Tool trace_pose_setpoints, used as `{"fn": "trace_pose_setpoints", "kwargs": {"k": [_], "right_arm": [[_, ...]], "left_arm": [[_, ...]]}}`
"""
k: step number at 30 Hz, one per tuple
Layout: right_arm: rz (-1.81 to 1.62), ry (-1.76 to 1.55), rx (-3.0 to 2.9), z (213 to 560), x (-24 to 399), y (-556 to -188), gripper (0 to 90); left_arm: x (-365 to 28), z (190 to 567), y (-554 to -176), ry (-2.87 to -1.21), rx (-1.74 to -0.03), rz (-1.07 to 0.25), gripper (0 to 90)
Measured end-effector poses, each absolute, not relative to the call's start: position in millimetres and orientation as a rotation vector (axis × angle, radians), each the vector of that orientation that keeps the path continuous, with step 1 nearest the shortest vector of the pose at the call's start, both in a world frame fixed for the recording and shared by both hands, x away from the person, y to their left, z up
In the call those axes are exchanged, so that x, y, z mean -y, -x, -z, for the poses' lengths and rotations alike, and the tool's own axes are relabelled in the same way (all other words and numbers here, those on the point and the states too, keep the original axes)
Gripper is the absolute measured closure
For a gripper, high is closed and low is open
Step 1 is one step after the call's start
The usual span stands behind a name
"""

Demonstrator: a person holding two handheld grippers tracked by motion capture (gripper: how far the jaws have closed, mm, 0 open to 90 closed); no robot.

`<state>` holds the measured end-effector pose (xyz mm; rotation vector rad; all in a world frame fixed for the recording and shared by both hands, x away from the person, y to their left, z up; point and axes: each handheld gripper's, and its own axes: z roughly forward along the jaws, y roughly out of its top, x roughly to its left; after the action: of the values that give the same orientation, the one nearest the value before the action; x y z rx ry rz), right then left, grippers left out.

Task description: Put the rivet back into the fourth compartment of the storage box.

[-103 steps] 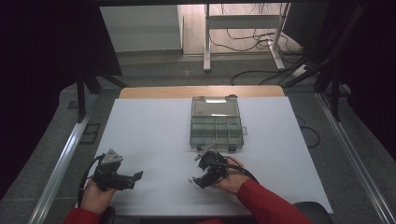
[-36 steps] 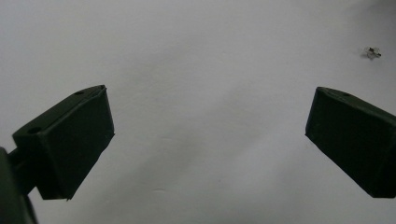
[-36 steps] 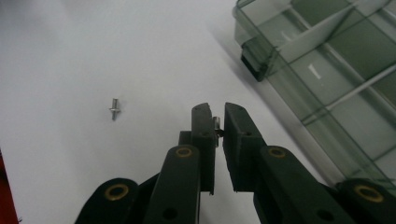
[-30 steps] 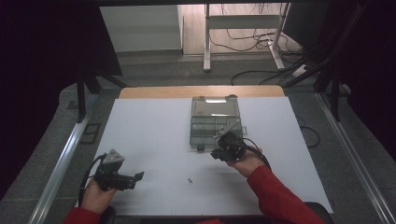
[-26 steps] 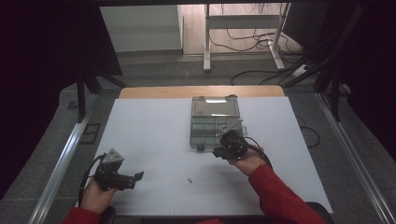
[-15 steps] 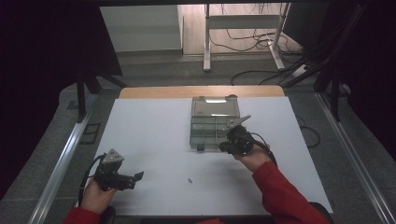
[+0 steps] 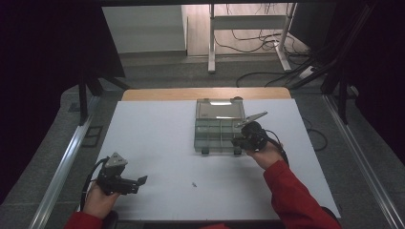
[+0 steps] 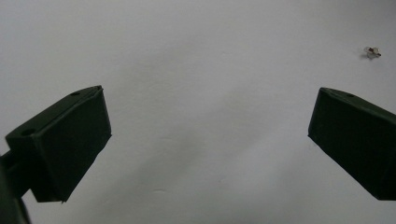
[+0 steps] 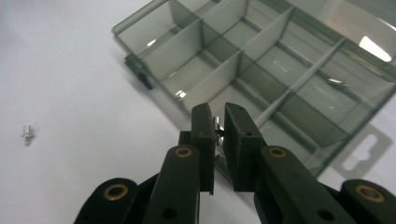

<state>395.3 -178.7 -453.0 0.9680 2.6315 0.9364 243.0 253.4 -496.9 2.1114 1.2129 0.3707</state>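
Here the right gripper point(image 9: 219, 122) has its fingers pinching a small metal part point(image 9: 216, 125) — just above the compartment box point(image 9: 261, 70).

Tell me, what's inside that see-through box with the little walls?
The box looks mostly empty. One tiny shiny piece lies in a far compartment. The right tongs cover part of the near compartments.

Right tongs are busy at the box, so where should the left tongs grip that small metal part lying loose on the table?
Grip the small metal part across its narrow shank, coming straight down from above: it lies flat on the bare white table, too low to catch from the side. The left tongs already stand wide open.
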Motion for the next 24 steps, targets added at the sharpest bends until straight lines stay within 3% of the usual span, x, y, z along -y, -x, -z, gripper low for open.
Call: {"fn": "trace_pose_setpoints", "kwargs": {"k": [24], "right_arm": [[-0.924, -1.117, -2.532, 459.7, 197.7, -437.0, 82.2]], "left_arm": [[-252.9, 497.1, -243.6, -2.110, -1.224, -0.373, 0.0]]}}
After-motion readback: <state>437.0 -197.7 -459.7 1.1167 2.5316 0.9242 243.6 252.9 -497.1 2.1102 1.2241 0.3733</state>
